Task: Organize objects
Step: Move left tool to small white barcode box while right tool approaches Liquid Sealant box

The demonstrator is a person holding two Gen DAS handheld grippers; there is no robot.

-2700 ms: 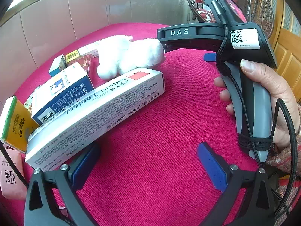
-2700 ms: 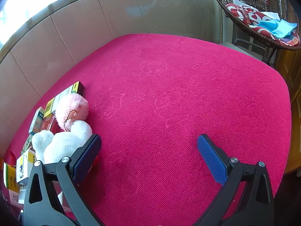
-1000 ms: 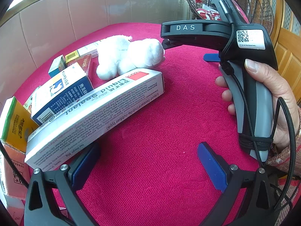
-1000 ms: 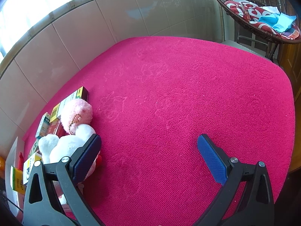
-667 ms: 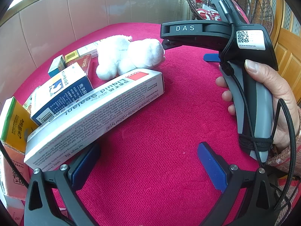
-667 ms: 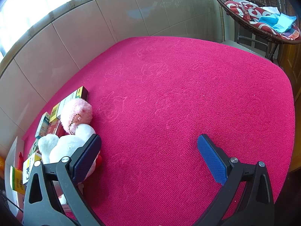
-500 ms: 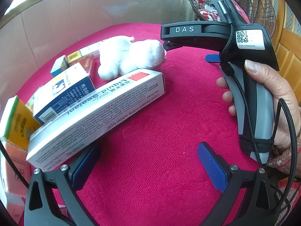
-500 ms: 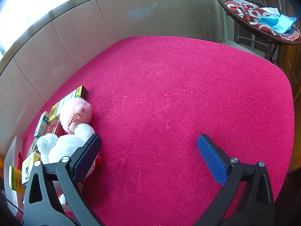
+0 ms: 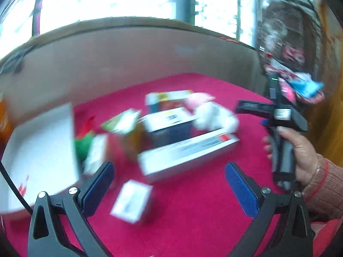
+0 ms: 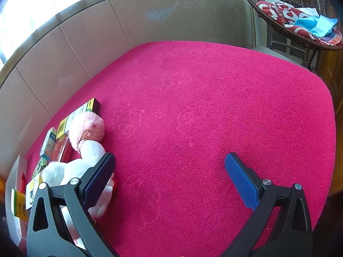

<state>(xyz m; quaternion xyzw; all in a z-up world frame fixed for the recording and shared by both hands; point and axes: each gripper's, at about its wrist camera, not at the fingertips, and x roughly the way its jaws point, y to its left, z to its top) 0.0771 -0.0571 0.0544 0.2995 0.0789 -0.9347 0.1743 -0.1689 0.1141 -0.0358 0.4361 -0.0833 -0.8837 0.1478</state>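
Two grippers and neither one has anything in it, so we'd say this tidy-up has barely started. Our left gripper (image 9: 169,177) has its jaws spread wide over the red cloth (image 10: 214,117), empty, with a small white box (image 9: 130,201) lying just below the gap between the fingers. That view is badly smeared, so we can't read labels or see fine details.

Almost everything sits jumbled in one heap on the left side of the cloth: a long white box (image 9: 188,152), a blue and white box (image 9: 169,126) behind it, a yellow and green box (image 9: 124,122), and a plush toy (image 10: 85,147) with a pink head and white body lying against the boxes. A white tray (image 9: 40,147) sits at the far left edge and looks empty as far as the blur lets us tell. We guess that's where the stuff belongs, but that's only a guess.

Our right gripper (image 10: 169,177) is open wide too, holding nothing, its left finger right by the plush, pointing at bare cloth.

Nothing sorted or lined up yet, so the whole pile is left to do.
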